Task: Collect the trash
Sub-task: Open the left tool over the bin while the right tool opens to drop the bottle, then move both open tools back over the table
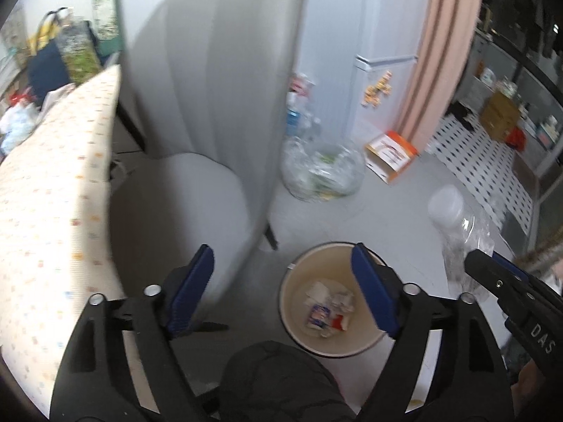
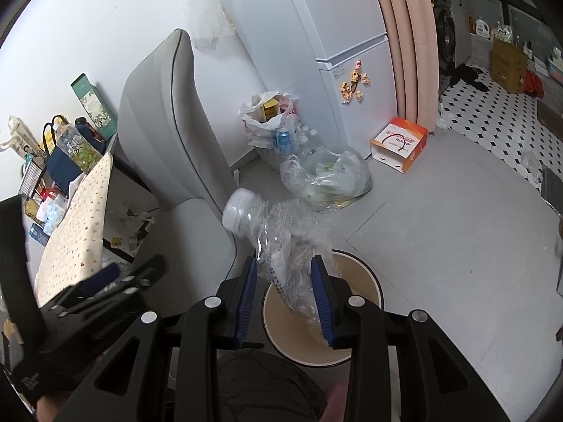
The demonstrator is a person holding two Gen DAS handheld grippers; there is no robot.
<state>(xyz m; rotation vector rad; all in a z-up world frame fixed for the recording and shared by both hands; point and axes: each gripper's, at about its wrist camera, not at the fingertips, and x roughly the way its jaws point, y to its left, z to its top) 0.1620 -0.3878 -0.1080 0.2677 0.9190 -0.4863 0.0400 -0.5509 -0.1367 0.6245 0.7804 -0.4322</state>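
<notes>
A round cream trash bin stands on the grey floor with crumpled paper and wrappers inside. My left gripper is open and empty, held above the bin's left rim. My right gripper is shut on a crushed clear plastic bottle with a white cap, held over the bin. The bottle and the right gripper also show at the right of the left wrist view.
A grey chair stands left of the bin beside a table with a dotted cloth. A clear bag of trash, a white bag with bottles, an orange box and a white fridge lie beyond.
</notes>
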